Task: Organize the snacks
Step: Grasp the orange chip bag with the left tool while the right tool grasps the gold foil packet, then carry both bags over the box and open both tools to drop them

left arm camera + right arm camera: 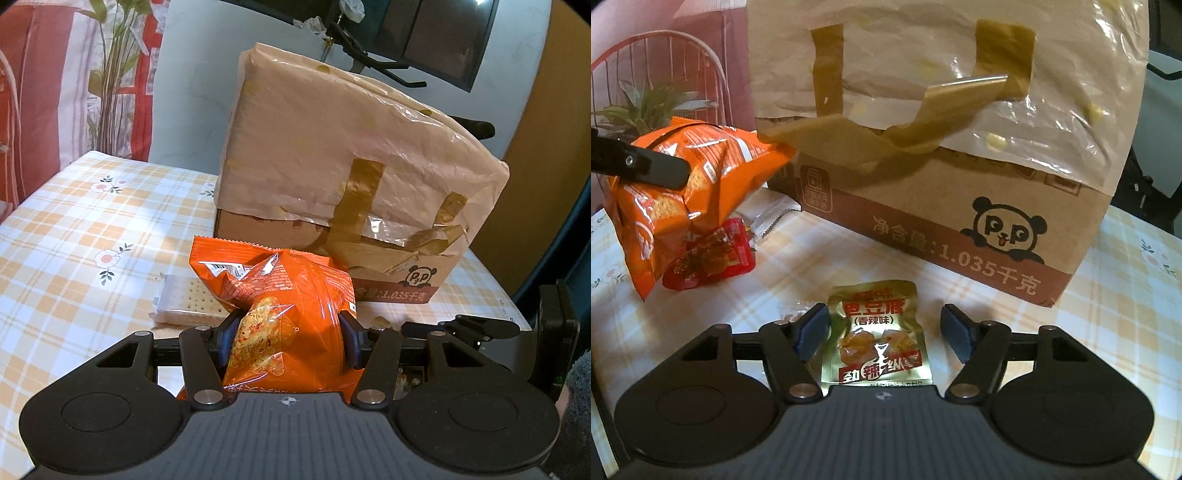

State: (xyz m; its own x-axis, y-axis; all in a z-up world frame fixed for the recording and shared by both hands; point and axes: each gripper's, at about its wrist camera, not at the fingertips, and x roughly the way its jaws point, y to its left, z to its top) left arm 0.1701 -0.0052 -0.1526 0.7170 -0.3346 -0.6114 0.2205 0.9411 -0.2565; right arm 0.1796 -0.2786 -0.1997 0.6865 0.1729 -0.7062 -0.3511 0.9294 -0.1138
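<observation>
My left gripper (288, 336) is shut on an orange snack bag (280, 295), its blue pads pressing into both sides and holding it above the table. The right wrist view shows the same orange bag (690, 184) hanging at the left, with one black finger (646, 168) across it. My right gripper (884, 328) is open low over the table. A small gold snack packet (877, 339) lies flat between its fingers, and neither pad touches it. Behind it stands a cardboard box (942, 147) with a panda logo, covered in taped plastic film.
A red snack packet (713, 254) and a silvery wrapper (772, 214) lie under and behind the orange bag. A pale cracker pack (184, 302) rests on the checked tablecloth (92, 229). The box (351, 166) fills the far side; a plant (110, 74) stands beyond the table.
</observation>
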